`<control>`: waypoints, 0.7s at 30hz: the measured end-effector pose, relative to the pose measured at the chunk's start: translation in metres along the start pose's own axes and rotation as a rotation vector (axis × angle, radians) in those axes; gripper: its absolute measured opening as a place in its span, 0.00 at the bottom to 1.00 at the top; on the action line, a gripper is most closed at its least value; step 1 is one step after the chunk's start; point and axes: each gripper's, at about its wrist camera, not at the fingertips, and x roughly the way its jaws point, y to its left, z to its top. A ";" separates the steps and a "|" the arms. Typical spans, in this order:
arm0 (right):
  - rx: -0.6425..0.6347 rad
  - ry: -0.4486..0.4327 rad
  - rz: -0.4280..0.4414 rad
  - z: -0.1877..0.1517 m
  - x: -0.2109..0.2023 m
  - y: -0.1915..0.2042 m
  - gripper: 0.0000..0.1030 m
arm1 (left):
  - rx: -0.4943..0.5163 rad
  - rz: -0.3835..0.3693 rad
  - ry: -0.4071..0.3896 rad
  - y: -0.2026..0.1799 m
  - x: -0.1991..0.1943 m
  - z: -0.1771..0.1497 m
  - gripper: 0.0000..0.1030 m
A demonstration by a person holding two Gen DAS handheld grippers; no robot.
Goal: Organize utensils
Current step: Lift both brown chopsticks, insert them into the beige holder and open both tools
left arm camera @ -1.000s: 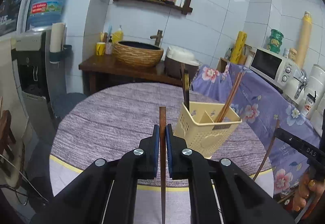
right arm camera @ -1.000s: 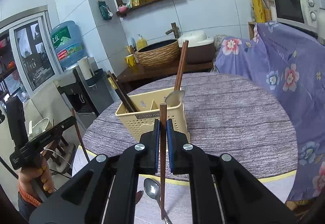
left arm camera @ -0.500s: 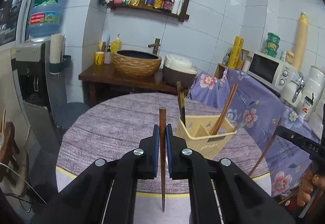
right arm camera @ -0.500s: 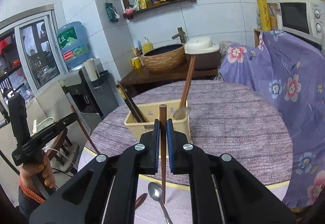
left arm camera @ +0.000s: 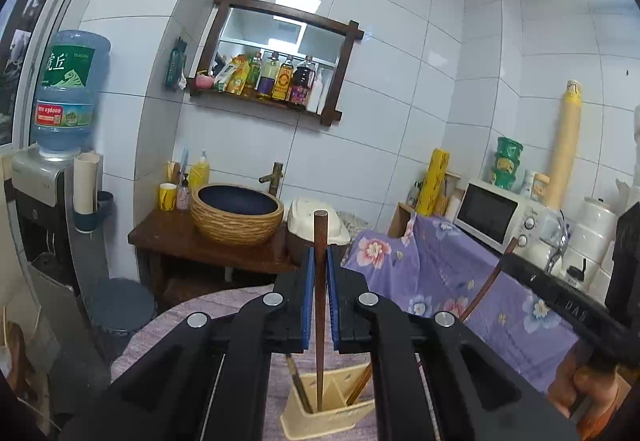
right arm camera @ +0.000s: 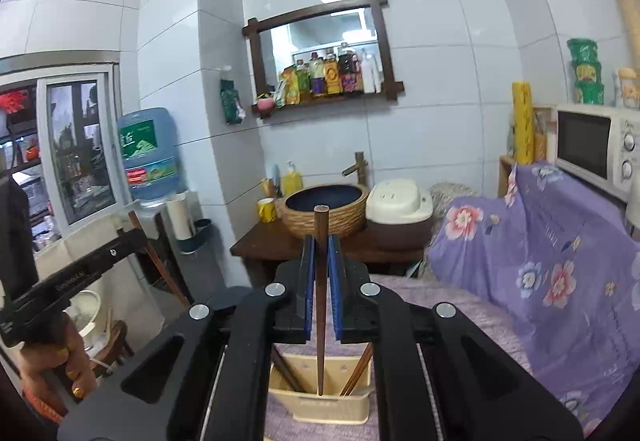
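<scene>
The left gripper [left arm camera: 319, 281] is clamping a slim, dark wooden chopstick [left arm camera: 319, 305] upright between blue pads; the right gripper [right arm camera: 320, 281] is gripping another tapered chopstick [right arm camera: 320, 301] likewise. Both are hanging over the cream plastic holder [right arm camera: 320, 401] standing on the grained purple table [right arm camera: 452, 305].

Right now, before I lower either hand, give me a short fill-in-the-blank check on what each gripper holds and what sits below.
1. The left gripper is shut on a single wooden ____.
2. The right gripper holds its chopstick above the cream-coloured utensil ____.
3. Behind the table, a woven basin sits on a dark wooden ____.

Missing words: chopstick; caddy; counter
</scene>
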 end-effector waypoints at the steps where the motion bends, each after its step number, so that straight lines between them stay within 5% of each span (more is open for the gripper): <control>1: 0.003 -0.006 -0.012 0.000 0.005 0.000 0.08 | -0.001 0.006 -0.003 -0.003 0.006 0.000 0.07; 21: 0.055 0.204 -0.061 -0.120 0.100 -0.026 0.08 | 0.001 0.054 0.221 0.007 0.093 -0.129 0.08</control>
